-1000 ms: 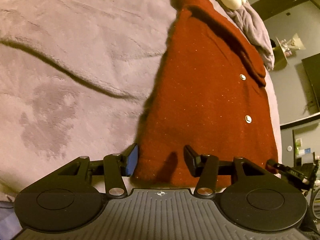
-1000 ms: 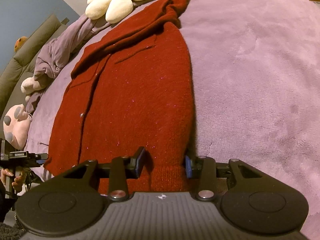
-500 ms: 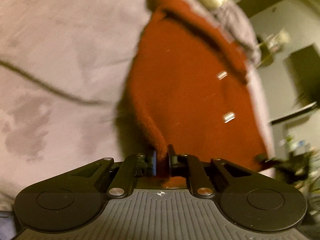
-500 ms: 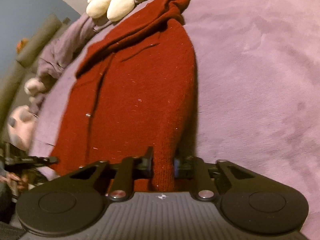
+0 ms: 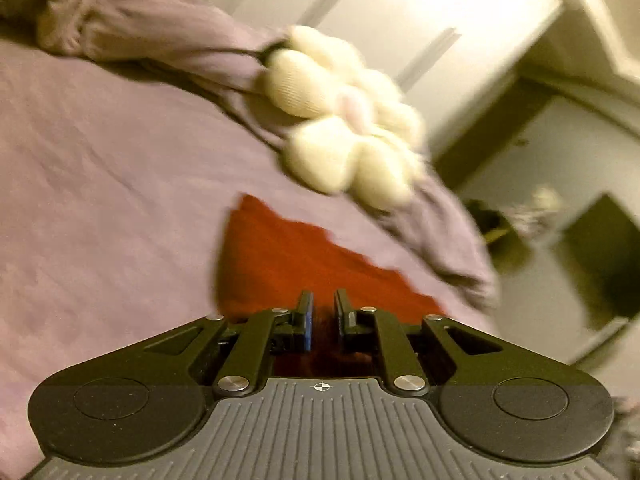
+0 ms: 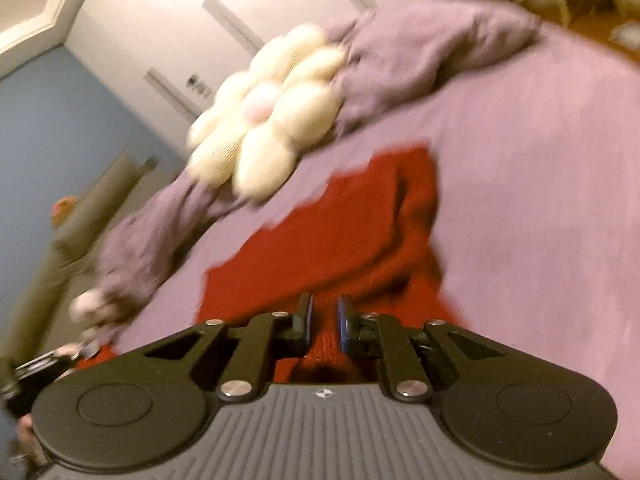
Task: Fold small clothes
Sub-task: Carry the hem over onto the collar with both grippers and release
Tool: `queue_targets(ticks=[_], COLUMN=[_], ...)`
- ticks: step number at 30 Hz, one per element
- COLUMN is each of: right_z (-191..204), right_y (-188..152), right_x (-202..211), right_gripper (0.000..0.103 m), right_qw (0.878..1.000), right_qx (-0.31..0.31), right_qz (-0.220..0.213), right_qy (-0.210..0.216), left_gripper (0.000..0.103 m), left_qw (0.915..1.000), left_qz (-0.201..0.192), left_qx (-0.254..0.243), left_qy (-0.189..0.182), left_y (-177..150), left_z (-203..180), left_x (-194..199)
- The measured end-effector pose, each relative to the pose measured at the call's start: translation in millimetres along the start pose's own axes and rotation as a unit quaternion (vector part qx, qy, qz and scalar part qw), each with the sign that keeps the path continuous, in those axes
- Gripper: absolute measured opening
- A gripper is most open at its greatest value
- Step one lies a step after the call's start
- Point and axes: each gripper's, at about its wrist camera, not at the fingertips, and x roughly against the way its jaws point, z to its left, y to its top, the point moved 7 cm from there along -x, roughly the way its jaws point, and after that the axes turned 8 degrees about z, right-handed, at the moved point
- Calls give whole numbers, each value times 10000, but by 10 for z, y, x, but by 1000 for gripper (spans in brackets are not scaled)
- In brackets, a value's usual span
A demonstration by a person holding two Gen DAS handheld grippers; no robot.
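Two tools: both in play, and both clamped on red knit.
Left tool (image 5: 321, 305): fingers drawn in tight, red cloth pinched between them, so it grips the red cardigan (image 5: 280, 256) by an edge.
Right tool (image 6: 324, 312): same story, jaws nearly together with ribbed red fabric bunched in the gap.
Cardigan's place: straight ahead of each tool, the held edge raised at the fingertips, the rest lying on the purple bed cover (image 5: 100, 184).
Beyond it: a cream flower cushion (image 6: 264, 120) and a rumpled mauve blanket (image 6: 420, 52) sit farther off, past the garment's far end.
Done, by my reading: the near edge is caught on both sides and looks to be on its way over the body.
Left to do: lay that edge down, let go, smooth and square the fold; any further folds are not yet visible.
Caveat: heavy blur, so the exact fold line cannot be made out.
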Motion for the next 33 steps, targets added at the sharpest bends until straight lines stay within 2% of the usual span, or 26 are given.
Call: queue_targets(ticks=[1, 2, 3, 4, 6, 7, 10, 12, 13, 15, 20, 22, 24, 26, 29, 33], right_z=[-10, -17, -18, -16, -56, -122, -268, -261, -221, -88, 267, 336, 341, 314, 279, 263], right_y=[62, 107, 130, 130, 96, 79, -90, -232, -300, -408, -497, -508, -501, -522, -611, -644], right_x=[-18, -22, -5, 24, 40, 40, -34, -89, -113, -170, -375, -475, -571, -683, -820, -845], right_gripper=[30, 55, 76, 79, 81, 81, 81, 81, 81, 81, 77, 74, 62, 55, 54, 54], right_qw=[9995, 9985, 9965, 9936, 9858, 9846, 9876, 9847, 9819, 9741, 9505, 9407, 9400, 9393, 9315, 9313], right_qx=[125, 258, 466, 711, 1235, 1310, 1335, 1565, 1729, 2136, 2970, 3223, 3196, 3128, 3216, 3217], right_qz=[-175, -303, -439, -567, -628, -567, -73, 186, 263, 399, 720, 847, 1049, 1311, 1605, 1620], right_qy=[-215, -375, -543, -675, -947, -1011, -826, -746, -728, -622, -562, -634, -567, -515, -565, -548], left_gripper=[14, 20, 31, 35, 36, 36, 36, 37, 37, 47, 55, 55, 55, 54, 46, 39], left_qw=[9999, 9998, 9997, 9997, 9993, 9990, 9955, 9916, 9894, 9850, 9759, 9725, 9708, 9676, 9610, 9613], left_qz=[16, 51, 91, 99, 254, 388, 873, 1102, 1168, 1218, 1434, 1544, 1655, 1687, 1772, 1822], left_qx=[-19, -15, 2, 12, -41, -89, -356, -681, -866, -1214, -1643, -1743, -1739, -1879, -2120, -2067], left_qy=[137, 200, 219, 230, 283, 224, 124, 62, 53, 115, 2, 67, -2, -41, 63, 30], left_y=[-3, -16, -33, -67, -149, -158, -391, -470, -491, -512, -535, -552, -561, -579, -618, -597], left_z=[61, 122, 200, 265, 430, 545, 602, 573, 536, 427, 201, 165, 138, 105, 88, 111], left_x=[-55, -96, -119, -126, -180, -179, -289, -384, -438, -533, -748, -837, -913, -948, -1003, -1043])
